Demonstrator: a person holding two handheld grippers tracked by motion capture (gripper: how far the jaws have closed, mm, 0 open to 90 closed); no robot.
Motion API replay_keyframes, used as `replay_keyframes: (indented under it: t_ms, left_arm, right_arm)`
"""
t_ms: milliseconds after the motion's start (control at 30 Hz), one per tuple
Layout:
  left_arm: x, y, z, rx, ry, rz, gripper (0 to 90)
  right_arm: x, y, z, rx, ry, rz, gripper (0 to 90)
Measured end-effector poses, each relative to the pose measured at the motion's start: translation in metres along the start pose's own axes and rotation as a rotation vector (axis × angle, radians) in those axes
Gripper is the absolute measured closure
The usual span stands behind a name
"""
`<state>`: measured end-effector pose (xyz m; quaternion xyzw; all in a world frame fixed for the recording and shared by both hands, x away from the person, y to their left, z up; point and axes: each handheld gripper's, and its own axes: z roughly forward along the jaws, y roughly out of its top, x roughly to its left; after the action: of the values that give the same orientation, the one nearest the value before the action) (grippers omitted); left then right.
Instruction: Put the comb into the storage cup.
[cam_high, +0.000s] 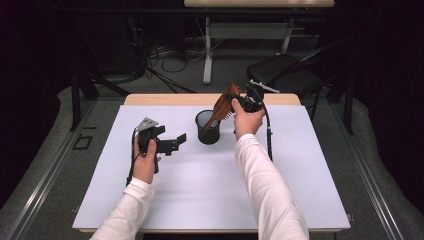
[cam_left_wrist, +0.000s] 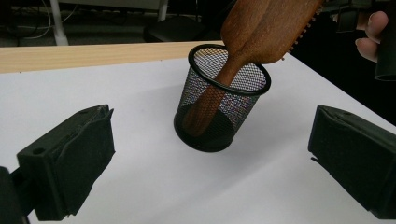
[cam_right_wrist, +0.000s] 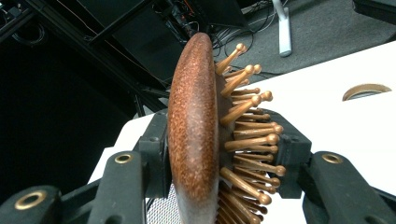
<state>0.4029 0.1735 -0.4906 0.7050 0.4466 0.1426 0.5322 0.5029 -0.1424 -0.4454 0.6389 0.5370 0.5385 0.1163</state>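
Hairbrush stood handle-down in the mesh cup, right claw clamped on its head; left claw hung apart beside the cup.

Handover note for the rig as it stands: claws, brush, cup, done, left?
Right claw: shut on the wooden hairbrush, gripping its head, back on one pad, bristles on the other.
Left claw: open, holding nothing, hovering left of the mesh cup and aimed at it.
Brush: tilted, handle end already down inside the cup, head above the rim.
Cup: upright on the white table.
Done: brush picked up, handle in the cup.
Left: probably release the brush so it leans on the rim, then back the right claw off.
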Motion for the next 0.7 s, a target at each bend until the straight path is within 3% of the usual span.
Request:
replay_keyframes:
  t_ms: [333,700]
  left_arm:
    - [0.0002,0.0001,-0.0003,0.001,-0.001,-0.001,0.6]
    - [-0.0001,-0.0002,0.0003,0.001,0.0,0.0,0.6]
  right_arm:
    - [-0.0023,-0.0008,0.0001,0.001,0.011,0.014,49.2]
    - [-0.0038,-0.0016,0.0003,-0.001,0.025,-0.014,48.5]
